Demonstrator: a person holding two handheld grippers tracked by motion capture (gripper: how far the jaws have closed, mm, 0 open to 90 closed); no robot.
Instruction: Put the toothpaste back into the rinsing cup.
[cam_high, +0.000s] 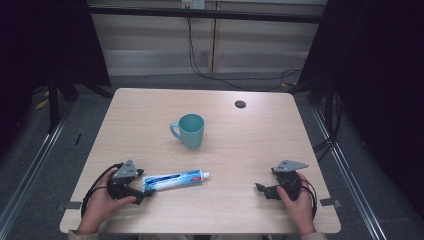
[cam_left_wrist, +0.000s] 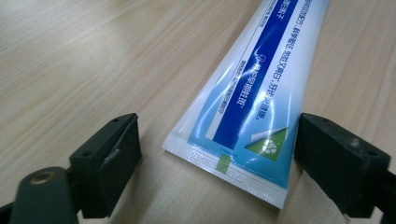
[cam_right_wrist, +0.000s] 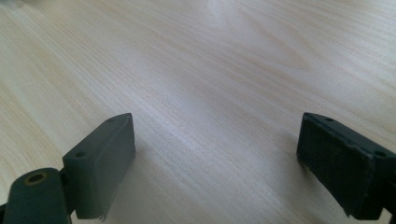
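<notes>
Hands come in from the near edge of a pale wood-grain table (cam_high: 240, 150), each holding a black gripper. The left gripper (cam_left_wrist: 217, 154) has its jaws spread wide on either side of the crimped end of a blue and white toothpaste tube (cam_high: 175, 179), not pinching it; the tube lies flat, its cap pointing right. The right gripper (cam_right_wrist: 215, 158) hovers with jaws spread over bare wood, well apart from the tube. Farther back, near the middle, a teal mug (cam_high: 189, 130) stands upright, handle to the left. A small dark disc (cam_high: 240, 104) sits near the far edge. Beyond the table are grey floor, loose black cables (cam_high: 235, 75), dark frame posts and a light panelled wall.
</notes>
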